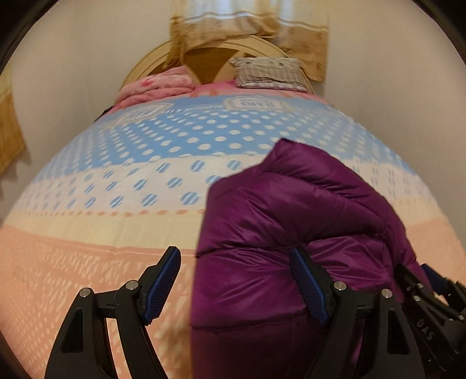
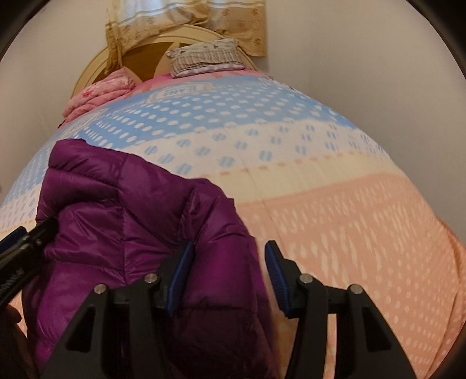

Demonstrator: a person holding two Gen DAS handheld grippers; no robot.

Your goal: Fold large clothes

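Bedroom, two hand-held grippers over a made bed.

Purple padded jacket (image 1: 291, 233): bunched in a puffy heap on the near, peach-coloured part of the bedspread (image 1: 116, 180), quilted panels creased and folded over one another, top of the heap reaching to the white dotted band. Lying between the two grippers.

Left gripper (image 1: 236, 285): jaws wide apart, blue ribbed pads (image 1: 163, 285) facing each other. Left edge of the jacket in the gap, bulging toward the right-hand pad; left-hand pad clear of the cloth, bare bedspread behind it. No grip evident.

Right gripper (image 2: 230, 277): jaws about half apart, blue pads (image 2: 276, 277) showing. Right edge of the jacket between them, lying against the left-hand pad; right-hand pad just beside the fabric, a sliver of bedspread visible between. Cloth not pinched. Also seen at the lower right edge of the left wrist view, close against the jacket.

Bedspread: bands of peach, cream, white with blue striped dots, then blue with white dots toward the head.

Pink blanket (image 1: 157, 87): folded, far left at the head of the bed.

Pillow (image 1: 271, 73): striped, far right against the headboard (image 1: 204, 67), rounded, wooden.

Curtain (image 1: 247, 26): beige, patterned, hanging above the headboard.
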